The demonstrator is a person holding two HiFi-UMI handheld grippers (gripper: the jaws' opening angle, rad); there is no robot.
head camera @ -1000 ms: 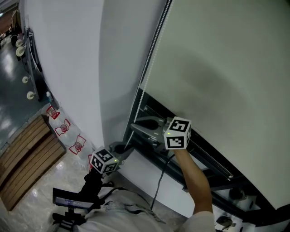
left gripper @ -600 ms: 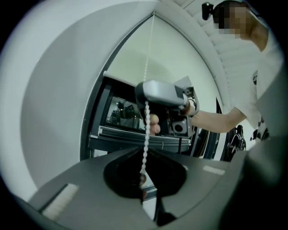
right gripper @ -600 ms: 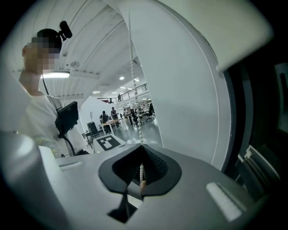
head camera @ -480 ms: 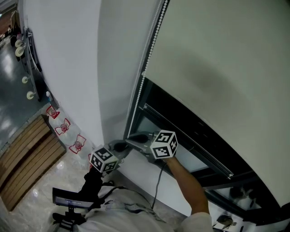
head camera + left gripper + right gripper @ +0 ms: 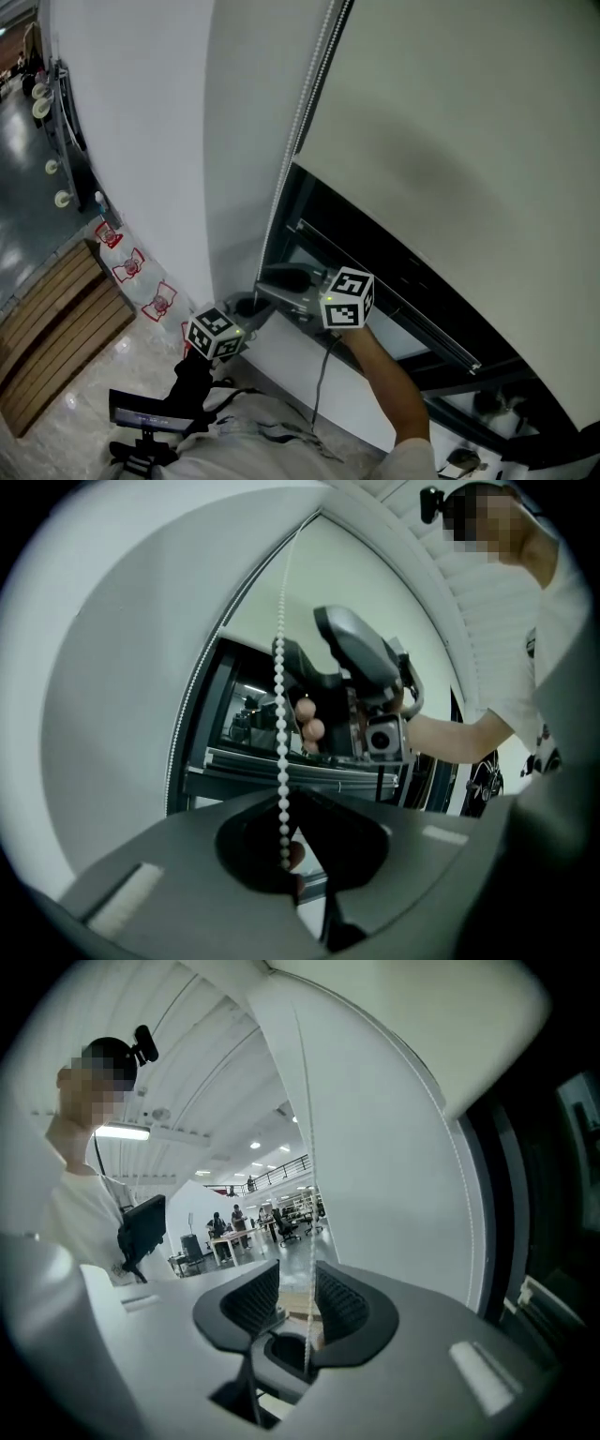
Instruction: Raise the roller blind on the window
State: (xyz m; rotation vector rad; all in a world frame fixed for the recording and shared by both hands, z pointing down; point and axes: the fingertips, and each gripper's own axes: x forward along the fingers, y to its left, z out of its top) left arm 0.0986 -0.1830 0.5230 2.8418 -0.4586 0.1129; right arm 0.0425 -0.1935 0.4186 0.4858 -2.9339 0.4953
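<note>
Left gripper (image 5: 291, 860) clamped on bead chain (image 5: 279, 714), holding tension. Right gripper (image 5: 298, 1302) jaws just opened, chain loose between pads: likely release for higher regrip.

**Open-plan office hall**

Mid-frame in right gripper view: desks (image 5: 225, 1239) w/ office chairs (image 5: 286, 1228), ppl (image 5: 217, 1222) standing by them, ceiling lights (image 5: 255, 1146), mezzanine railing (image 5: 281, 1168) above. Head view: glossy floor (image 5: 23, 159) at left edge, wooden slats (image 5: 56, 319) lower left.
</note>
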